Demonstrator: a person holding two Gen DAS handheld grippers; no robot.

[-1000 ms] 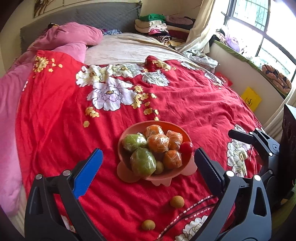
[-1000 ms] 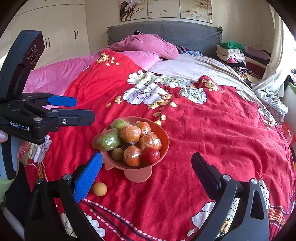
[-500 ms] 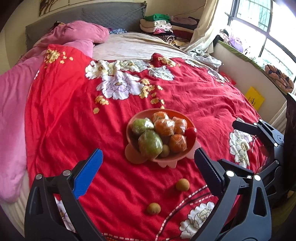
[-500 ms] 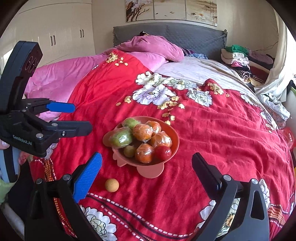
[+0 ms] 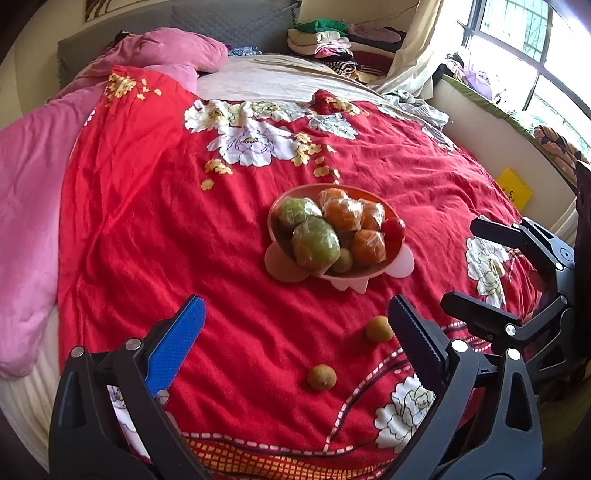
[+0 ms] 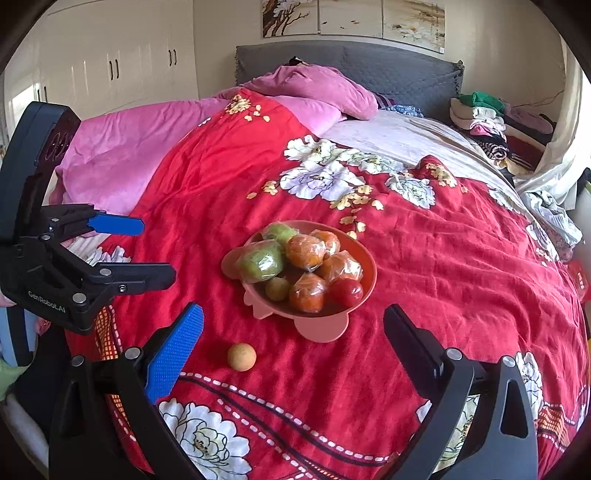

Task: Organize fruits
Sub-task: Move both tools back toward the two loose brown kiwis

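Here two small brown fruits (image 5: 378,329) lie beside one pink bowl (image 5: 391,254)

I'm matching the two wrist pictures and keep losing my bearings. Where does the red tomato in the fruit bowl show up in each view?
Left wrist view: the red tomato sits at the right rim of the pink bowl, right of centre.
Right wrist view: the red tomato lies at the bowl's near right edge, close to centre.
Shared landmark: the grey headboard behind the bed.
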